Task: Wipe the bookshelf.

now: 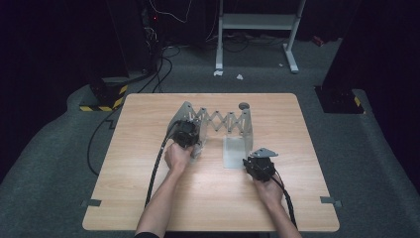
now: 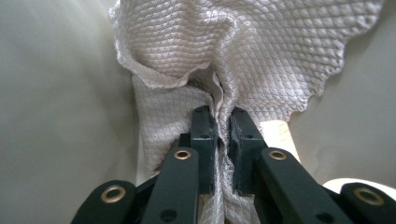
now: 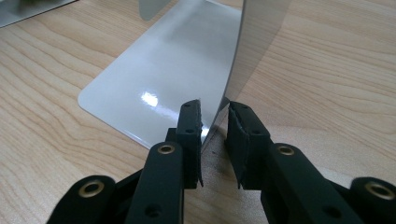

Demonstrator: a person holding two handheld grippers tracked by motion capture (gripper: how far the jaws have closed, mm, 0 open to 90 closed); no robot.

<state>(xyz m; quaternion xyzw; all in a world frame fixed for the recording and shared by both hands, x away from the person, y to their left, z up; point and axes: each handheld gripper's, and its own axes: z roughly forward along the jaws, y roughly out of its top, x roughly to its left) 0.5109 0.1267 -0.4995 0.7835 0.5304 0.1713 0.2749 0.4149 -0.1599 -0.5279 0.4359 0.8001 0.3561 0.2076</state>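
**Cloth, metal, wood and matt black plastic**

The cloth (image 2: 243, 51) is a whitish fabric with a fine diamond-quilted weave, slightly silky, creased into soft folds with a wavy edge. The rack (image 1: 218, 123) on the table (image 1: 208, 198) looks like pale grey metal; its flat base plate (image 3: 159, 79) is smooth and glossy, catching a bright highlight. Beneath the rack, the table is light wood-grain laminate, smooth with a mild sheen. The left gripper (image 2: 223, 135) and right gripper (image 3: 214, 135) look like matt black plastic with brass-coloured rivets.
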